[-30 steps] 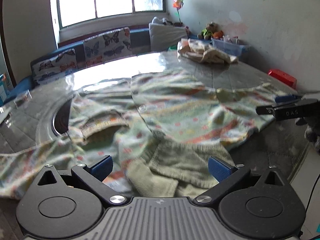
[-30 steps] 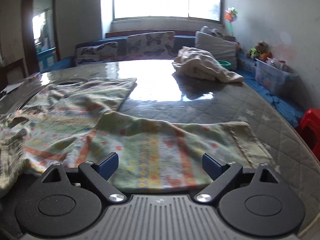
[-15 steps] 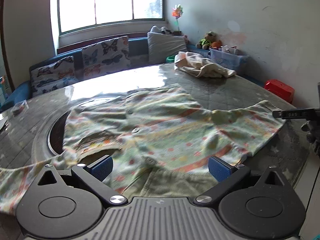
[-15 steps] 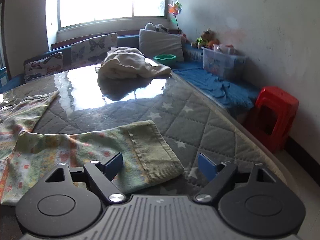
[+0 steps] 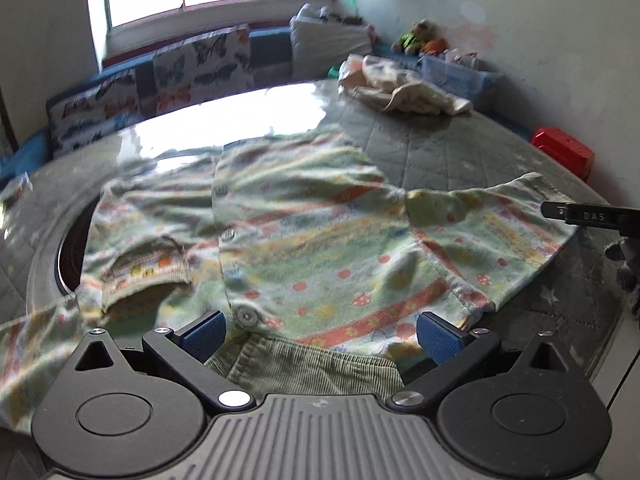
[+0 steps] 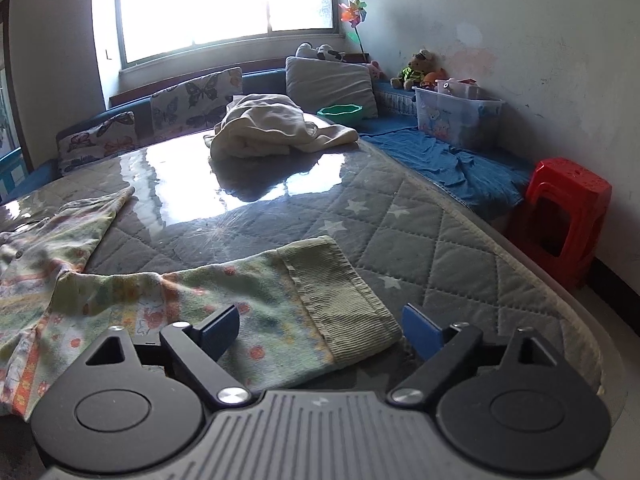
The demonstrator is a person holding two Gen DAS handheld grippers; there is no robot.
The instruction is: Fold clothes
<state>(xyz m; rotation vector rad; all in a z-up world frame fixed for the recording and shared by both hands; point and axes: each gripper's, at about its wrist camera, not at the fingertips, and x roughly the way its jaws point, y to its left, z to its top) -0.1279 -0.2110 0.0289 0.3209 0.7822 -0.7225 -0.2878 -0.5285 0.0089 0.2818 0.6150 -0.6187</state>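
Your left gripper (image 5: 318, 334) hangs low with jaws spread wide over the cardigan's (image 5: 312, 236) ribbed hem at 6 o'clock. Your right gripper (image 6: 320, 326), likewise released, hovers over the sleeve cuff (image 6: 340, 300). At 12 o'clock, a cream garment (image 6: 272, 130) lies on the table (image 6: 420, 240).

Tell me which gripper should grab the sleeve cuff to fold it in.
Right. The right gripper is open with the ribbed sleeve cuff lying between its fingers. The left gripper is open over the cardigan's ribbed hem, away from that sleeve.
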